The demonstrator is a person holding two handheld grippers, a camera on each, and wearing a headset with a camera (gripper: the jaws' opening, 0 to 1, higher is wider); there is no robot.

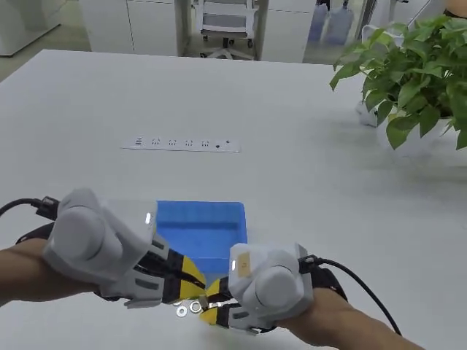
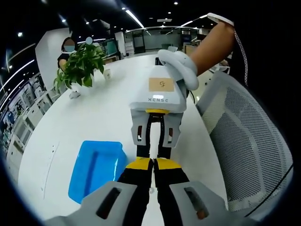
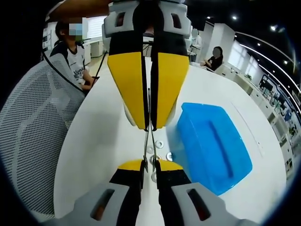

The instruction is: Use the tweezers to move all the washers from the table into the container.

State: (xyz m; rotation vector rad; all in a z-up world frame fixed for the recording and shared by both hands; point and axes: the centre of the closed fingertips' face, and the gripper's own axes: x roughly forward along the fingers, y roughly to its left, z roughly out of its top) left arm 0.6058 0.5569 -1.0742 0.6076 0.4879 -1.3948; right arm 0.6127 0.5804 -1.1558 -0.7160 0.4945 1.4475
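My left gripper [image 1: 193, 281] and right gripper [image 1: 211, 302] meet tip to tip at the near table edge. Thin metal tweezers [image 3: 149, 141] run from the left gripper [image 3: 149, 122] down into the right gripper [image 3: 149, 165]; both sets of yellow jaws are closed on them. Several small washers [image 1: 188, 309] lie on the table under the tips, and the right gripper view shows those washers [image 3: 160, 144] beside the blue container [image 3: 211, 146]. The blue container [image 1: 201, 226] sits just beyond the grippers. In the left gripper view my left gripper [image 2: 154, 163] faces the right gripper [image 2: 153, 141], with the container [image 2: 94, 169] to the left.
A white power strip [image 1: 181, 144] lies flat mid-table. A potted plant [image 1: 419, 73] stands at the far right. A mesh chair [image 3: 37, 117] is behind the near edge, with a person seated beyond it. An office chair [image 1: 222, 18] stands past the far edge.
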